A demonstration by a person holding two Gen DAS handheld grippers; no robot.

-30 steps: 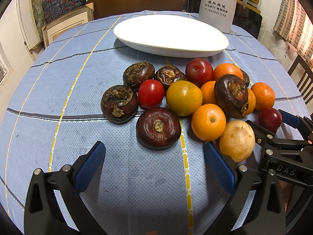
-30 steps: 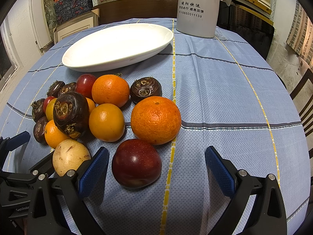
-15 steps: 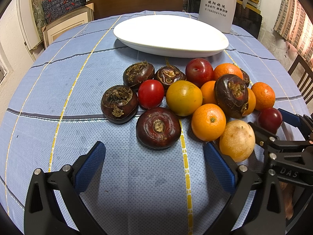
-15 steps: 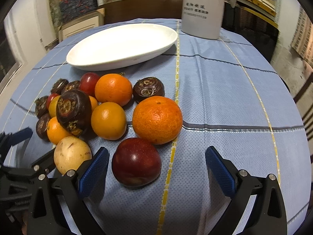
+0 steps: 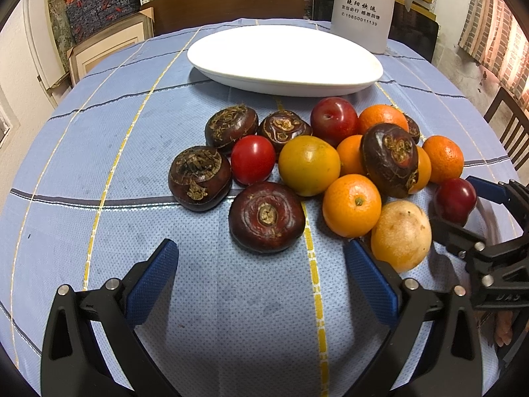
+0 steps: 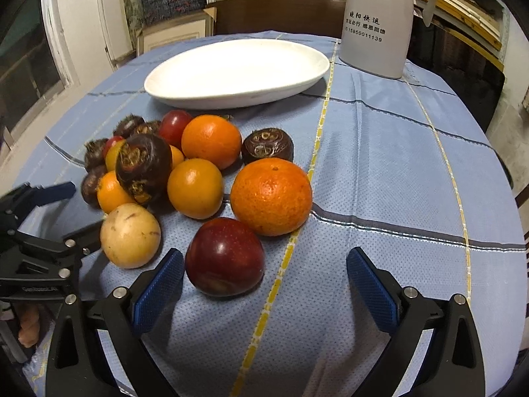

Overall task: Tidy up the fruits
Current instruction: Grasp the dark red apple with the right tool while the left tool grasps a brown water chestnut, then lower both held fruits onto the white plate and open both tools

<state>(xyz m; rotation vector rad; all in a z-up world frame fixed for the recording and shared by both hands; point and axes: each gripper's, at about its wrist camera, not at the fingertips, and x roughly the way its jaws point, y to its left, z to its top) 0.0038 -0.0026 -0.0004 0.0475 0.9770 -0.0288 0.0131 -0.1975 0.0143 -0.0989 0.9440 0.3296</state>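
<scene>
Two hand-held grippers hovering low over the blue checked counter [image 5: 99, 139], both spread wide and grasping nothing. Left hand-held gripper [image 5: 261, 278] facing a dark water chestnut [image 5: 266, 216], just short of it. Further right, sitting clustered and touching: cherry tomato [image 5: 253, 158], yellow-orange fruit [image 5: 309, 164], small orange [image 5: 351, 205], pale round fruit [image 5: 400, 235]. Right hand-held gripper [image 6: 264, 284] bracketing a red plum [image 6: 224, 256], pads apart from it, large orange [image 6: 271, 197] just behind. White oval plate [image 6: 236, 71] lying beyond the pile, white jug [image 6: 377, 23] standing behind it.
</scene>
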